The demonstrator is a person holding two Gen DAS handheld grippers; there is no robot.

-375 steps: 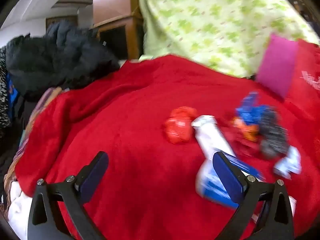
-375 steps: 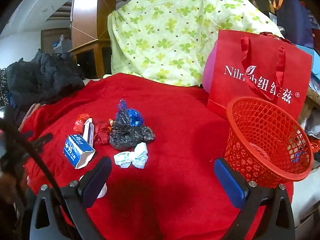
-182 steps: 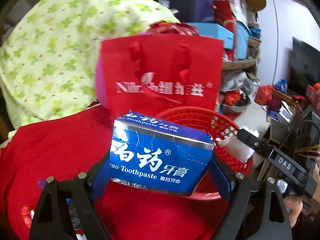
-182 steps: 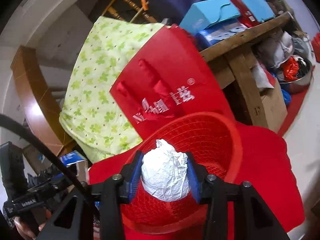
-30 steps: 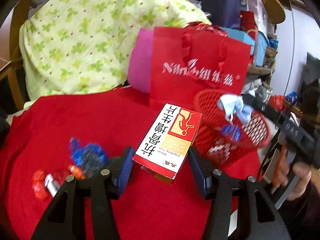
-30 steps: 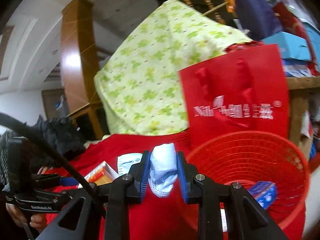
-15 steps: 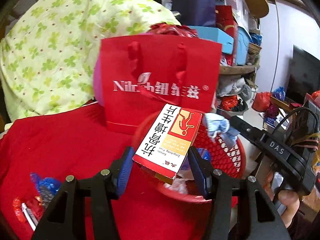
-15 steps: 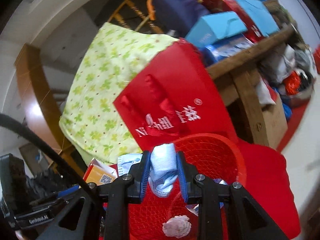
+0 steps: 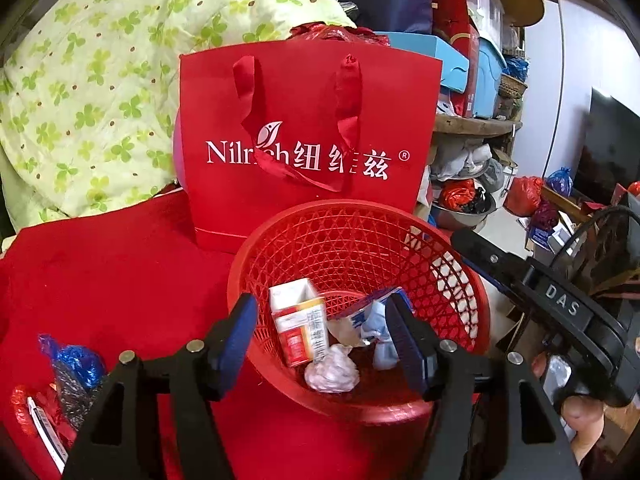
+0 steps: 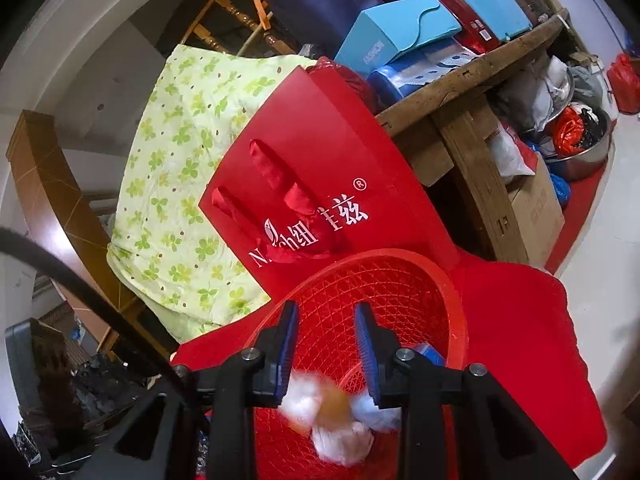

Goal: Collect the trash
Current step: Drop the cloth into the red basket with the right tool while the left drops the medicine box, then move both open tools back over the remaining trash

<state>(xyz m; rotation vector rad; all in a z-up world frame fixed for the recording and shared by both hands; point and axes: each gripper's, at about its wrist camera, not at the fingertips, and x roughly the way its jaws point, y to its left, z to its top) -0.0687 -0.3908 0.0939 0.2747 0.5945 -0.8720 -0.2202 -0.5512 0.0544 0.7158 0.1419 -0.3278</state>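
Observation:
A red mesh basket (image 9: 352, 240) stands on the red blanket (image 9: 100, 272). In it lie a red-and-white medicine box (image 9: 300, 324), a blue toothpaste box (image 9: 360, 312), a light blue cloth scrap (image 9: 380, 344) and a crumpled white paper ball (image 9: 332, 372). My left gripper (image 9: 322, 332) is open and empty just above the basket's near rim. My right gripper (image 10: 326, 344) is open and empty over the basket (image 10: 400, 276), with blurred white and blue trash (image 10: 340, 420) below it. More trash, a blue and black plastic bag (image 9: 74, 368) and red wrappers (image 9: 28, 404), lies at the lower left.
A red paper gift bag (image 9: 308, 140) stands right behind the basket, with a green-patterned quilt (image 9: 100, 80) to its left. A wooden shelf (image 10: 472, 92) with boxes and a metal bowl (image 10: 584, 152) on the floor are at the right.
My left gripper opened and the red-and-white medicine box dropped into the basket. My right gripper opened and the light blue cloth scrap dropped in too.

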